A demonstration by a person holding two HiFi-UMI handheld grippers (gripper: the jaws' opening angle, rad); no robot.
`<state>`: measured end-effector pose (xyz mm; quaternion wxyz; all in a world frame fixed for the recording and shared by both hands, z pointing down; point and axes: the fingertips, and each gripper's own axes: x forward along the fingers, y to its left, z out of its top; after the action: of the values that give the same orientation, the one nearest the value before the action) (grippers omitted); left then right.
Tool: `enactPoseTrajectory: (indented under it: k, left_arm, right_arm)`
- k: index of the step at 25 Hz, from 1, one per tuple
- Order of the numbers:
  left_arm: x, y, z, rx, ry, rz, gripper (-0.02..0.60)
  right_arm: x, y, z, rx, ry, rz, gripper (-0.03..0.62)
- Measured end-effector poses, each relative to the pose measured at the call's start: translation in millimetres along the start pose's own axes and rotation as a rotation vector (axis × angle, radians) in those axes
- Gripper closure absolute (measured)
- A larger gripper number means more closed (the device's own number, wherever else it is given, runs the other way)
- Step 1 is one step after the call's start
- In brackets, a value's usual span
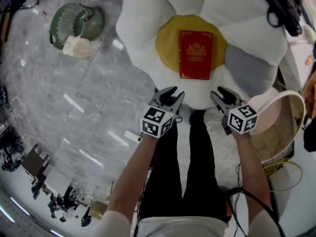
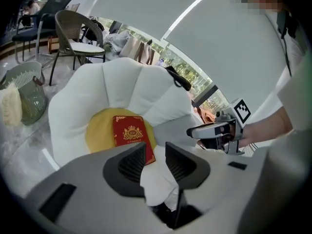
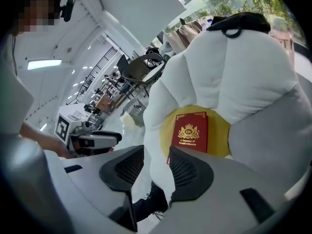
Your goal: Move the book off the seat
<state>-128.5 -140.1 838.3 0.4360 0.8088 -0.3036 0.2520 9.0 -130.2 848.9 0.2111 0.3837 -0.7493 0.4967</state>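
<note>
White flower-shaped seat [image 1: 143, 28] on grey marble floor [image 1: 59, 98], red book [image 1: 195, 54] flat on its yellow centre.

A: How are the arms set?
B: The left forearm [image 1: 129, 179] and right forearm [image 1: 253, 164] reach forward side by side.
A: And the tools?
B: The left hand-held gripper [image 1: 174, 94] and right hand-held gripper [image 1: 219, 92] both tilt downward, jaws partly apart, pads gripping nothing.

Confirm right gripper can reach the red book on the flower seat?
Probably yes: the right gripper is open at the front edge of the flower seat, and the red book lies flat, uncovered, on its yellow centre.
</note>
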Motion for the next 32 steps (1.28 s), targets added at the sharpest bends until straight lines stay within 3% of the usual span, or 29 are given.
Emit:
enactPoseTrajectory:
  k: [8,24,32]
  left_arm:
    - [51.1,31.9,-44.3,0.004,0.072,-0.006,0.440]
    - [138.0,95.2,-89.9,-0.055,0.143,0.038,0.411]
    - [171.4,117.7,-116.4,-0.109,0.214,0.061,0.343]
  right_arm:
    - [55.1,-37.6,-33.6,0.036,0.044,-0.015,0.384]
    - [127.7,-108.8,-89.1,0.059,0.119,-0.095,0.343]
    - [150.0,-141.5,-106.5,0.042,0.171,-0.153,0.308]
